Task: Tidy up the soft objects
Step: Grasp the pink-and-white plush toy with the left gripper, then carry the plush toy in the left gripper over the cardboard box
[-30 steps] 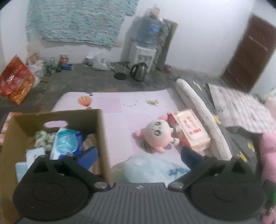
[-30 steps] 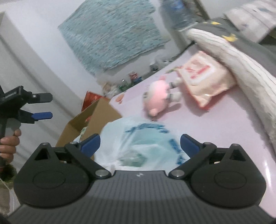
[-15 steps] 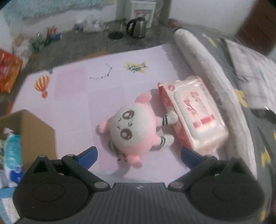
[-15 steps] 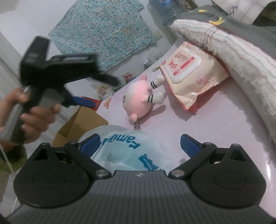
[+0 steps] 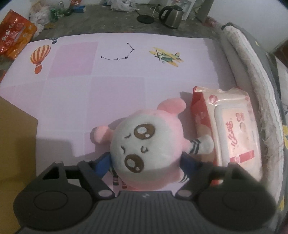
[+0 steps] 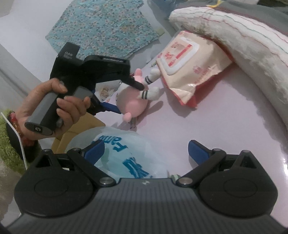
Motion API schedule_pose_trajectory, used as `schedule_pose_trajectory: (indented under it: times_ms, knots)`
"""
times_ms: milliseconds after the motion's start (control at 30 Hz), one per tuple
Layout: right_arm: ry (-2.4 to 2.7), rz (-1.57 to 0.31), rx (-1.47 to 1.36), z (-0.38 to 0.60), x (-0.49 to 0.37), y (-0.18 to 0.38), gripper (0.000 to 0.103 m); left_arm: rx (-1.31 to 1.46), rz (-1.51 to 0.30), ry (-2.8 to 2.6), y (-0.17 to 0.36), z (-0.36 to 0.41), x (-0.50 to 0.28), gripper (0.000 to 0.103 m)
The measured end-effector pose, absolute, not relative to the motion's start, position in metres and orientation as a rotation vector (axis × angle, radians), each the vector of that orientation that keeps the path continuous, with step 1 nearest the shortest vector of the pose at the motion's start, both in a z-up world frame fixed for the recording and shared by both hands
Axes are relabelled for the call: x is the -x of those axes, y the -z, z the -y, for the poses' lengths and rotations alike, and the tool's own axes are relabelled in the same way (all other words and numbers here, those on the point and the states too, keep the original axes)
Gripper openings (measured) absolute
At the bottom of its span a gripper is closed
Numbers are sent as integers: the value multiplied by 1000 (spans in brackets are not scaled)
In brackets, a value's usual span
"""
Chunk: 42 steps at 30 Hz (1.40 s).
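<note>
A pink and white plush toy (image 5: 145,144) lies on the pink mat (image 5: 90,90), beside a pink wet-wipes pack (image 5: 232,133). My left gripper (image 5: 145,162) has its blue fingers on both sides of the plush, touching it; whether it squeezes the plush is unclear. The right wrist view shows the left gripper (image 6: 124,97) around the plush (image 6: 133,102). My right gripper (image 6: 145,151) is open over a white plastic bag with blue print (image 6: 122,158), one finger over the bag, holding nothing. The wipes pack (image 6: 190,63) lies beyond.
A cardboard box (image 5: 16,136) stands at the left edge of the mat. A rolled white blanket (image 5: 255,81) borders the mat on the right. A kettle (image 5: 171,14) and an orange bag (image 5: 14,34) sit on the floor beyond.
My left gripper has moved from over the box forward and down to the plush, and its fingers now flank it. My right gripper has stayed open over the plastic bag.
</note>
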State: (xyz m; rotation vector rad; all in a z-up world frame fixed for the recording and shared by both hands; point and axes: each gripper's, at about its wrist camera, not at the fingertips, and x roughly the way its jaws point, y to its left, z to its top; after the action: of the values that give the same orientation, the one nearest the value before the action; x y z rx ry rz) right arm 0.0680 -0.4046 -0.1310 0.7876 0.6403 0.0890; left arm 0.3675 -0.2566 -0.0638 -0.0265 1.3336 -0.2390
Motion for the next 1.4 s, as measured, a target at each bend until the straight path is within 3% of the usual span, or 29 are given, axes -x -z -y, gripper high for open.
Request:
schedule_pose_trajectory:
  times_ms: [233,767,1167,1400]
  knots:
    - [-59,-617,-823,417,-57,134,100,44,-1289,275,47,251,-354,76]
    - [-95,-583,-906,417,-19,116,100,79,-1195,548,-54,218,-254,76]
    - [-284,-548,-799,356,8,44,100,284,-1014,427,-118,48,-157,77]
    - [-392,-620,-734,300,-1,32,100,366,-1083,132,-71,-48,-123,78]
